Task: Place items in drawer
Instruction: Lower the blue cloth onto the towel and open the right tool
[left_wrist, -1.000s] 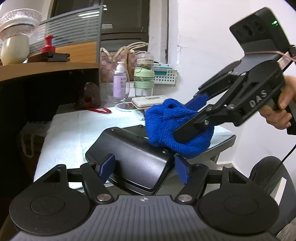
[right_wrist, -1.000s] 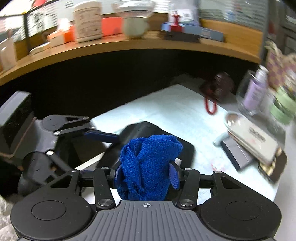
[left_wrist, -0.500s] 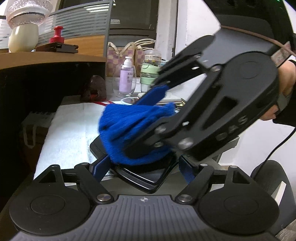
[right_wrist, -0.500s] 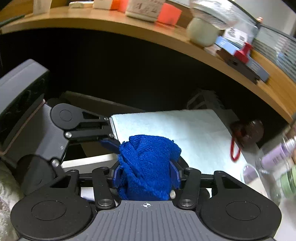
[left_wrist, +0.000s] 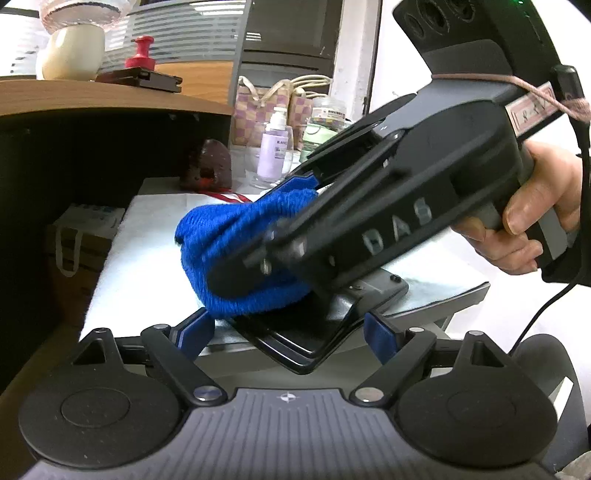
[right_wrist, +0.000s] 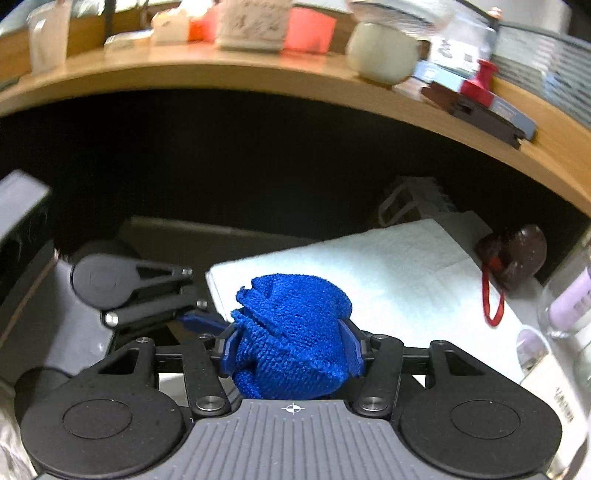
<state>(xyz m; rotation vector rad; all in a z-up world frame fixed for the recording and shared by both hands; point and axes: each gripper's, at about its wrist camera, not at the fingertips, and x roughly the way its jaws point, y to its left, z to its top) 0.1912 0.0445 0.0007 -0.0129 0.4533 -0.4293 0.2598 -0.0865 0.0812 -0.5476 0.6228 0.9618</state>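
Note:
A blue knitted cloth (right_wrist: 291, 339) is bunched between the blue pads of my right gripper (right_wrist: 291, 350), which is shut on it. In the left wrist view the cloth (left_wrist: 236, 251) and right gripper (left_wrist: 251, 236), held by a hand (left_wrist: 535, 221), hang over the white-covered table (left_wrist: 147, 240), just above a flat black device (left_wrist: 306, 343). My left gripper (left_wrist: 288, 334) is open, its pads either side of that device's near corner. The right wrist view shows the left gripper (right_wrist: 194, 290) at the left, close to the cloth. I cannot make out a drawer.
A wooden shelf (right_wrist: 258, 74) with cups and boxes overhangs a dark recess. A brown pouch with a red strap (right_wrist: 517, 254), a lilac bottle (left_wrist: 275, 151) and jars stand at the table's far end. A box with a handle (left_wrist: 81, 236) sits left of the table.
The right gripper has carried the blue cloth leftward across the table, toward the dark space under the shelf and nearer the left gripper. The left gripper stays open.

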